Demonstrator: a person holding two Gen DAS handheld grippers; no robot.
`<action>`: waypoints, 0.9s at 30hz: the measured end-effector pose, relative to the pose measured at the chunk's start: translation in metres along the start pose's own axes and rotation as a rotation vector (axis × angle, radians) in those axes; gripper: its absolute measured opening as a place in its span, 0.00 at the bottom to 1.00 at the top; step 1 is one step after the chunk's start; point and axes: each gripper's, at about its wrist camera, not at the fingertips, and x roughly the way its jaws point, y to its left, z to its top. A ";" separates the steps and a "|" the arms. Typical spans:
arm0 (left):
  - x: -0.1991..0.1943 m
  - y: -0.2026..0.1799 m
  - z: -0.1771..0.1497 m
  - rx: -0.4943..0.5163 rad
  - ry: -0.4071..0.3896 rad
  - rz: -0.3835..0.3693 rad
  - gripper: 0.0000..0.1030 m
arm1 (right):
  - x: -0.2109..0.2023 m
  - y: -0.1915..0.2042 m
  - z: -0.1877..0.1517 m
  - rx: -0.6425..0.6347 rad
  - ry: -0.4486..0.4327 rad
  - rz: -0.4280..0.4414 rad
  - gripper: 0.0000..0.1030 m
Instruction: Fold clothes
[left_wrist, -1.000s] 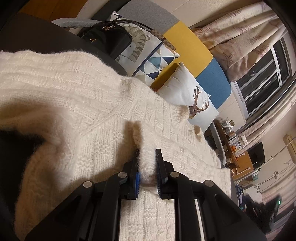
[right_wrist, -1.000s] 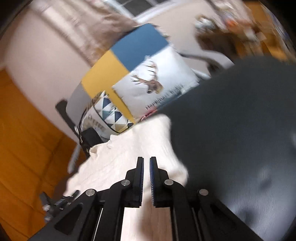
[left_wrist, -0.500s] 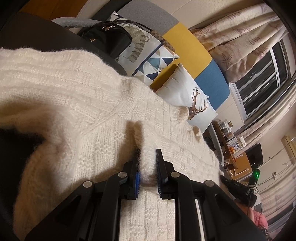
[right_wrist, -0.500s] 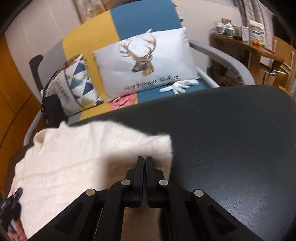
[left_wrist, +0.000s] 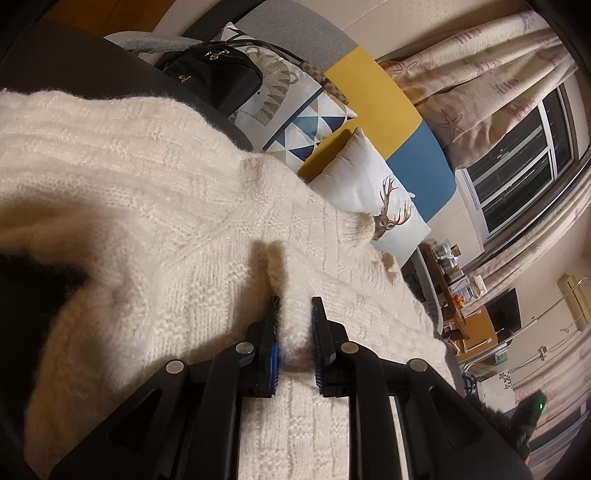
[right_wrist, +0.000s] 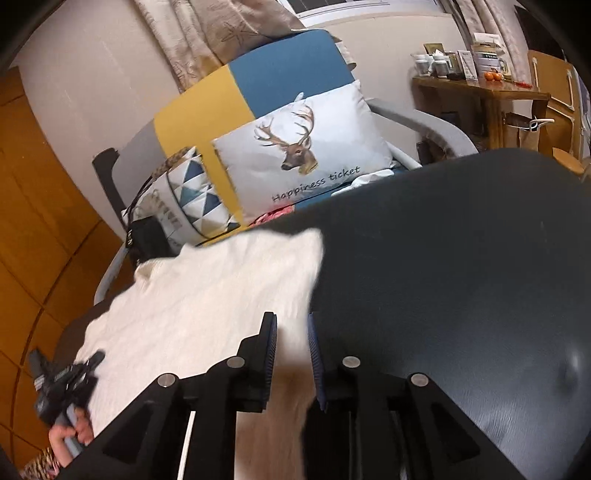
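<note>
A cream knitted sweater (left_wrist: 155, 206) lies spread on a dark round table (right_wrist: 461, 258). My left gripper (left_wrist: 294, 306) is shut on a pinched ridge of the sweater near its middle, the fabric bunched between the pads. In the right wrist view the sweater (right_wrist: 221, 295) lies to the left, its right edge running under my right gripper (right_wrist: 290, 325). The right jaws stand apart over that edge and hold nothing. The left gripper (right_wrist: 62, 380) and the hand holding it show at the lower left of the right wrist view.
Behind the table stands a yellow, blue and grey sofa (right_wrist: 280, 81) with a deer pillow (right_wrist: 306, 155), a triangle-pattern pillow (left_wrist: 295, 110) and a black bag (left_wrist: 218, 77). A wooden side table (right_wrist: 480, 92) with small items is at the right. Curtains and a window (left_wrist: 517, 140) are beyond.
My right gripper has opened and let go of the sweater edge. It has shifted as the view settled. My left gripper stays shut on the same fold.
</note>
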 end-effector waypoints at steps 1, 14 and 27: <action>0.000 0.000 0.000 0.000 0.000 0.000 0.16 | 0.001 0.007 -0.006 -0.020 0.008 0.008 0.18; 0.000 -0.001 0.001 -0.005 0.001 -0.003 0.16 | 0.028 0.012 -0.025 -0.172 0.126 -0.257 0.11; 0.000 0.000 0.000 -0.010 0.002 -0.008 0.16 | 0.030 0.022 0.000 -0.119 0.046 -0.169 0.11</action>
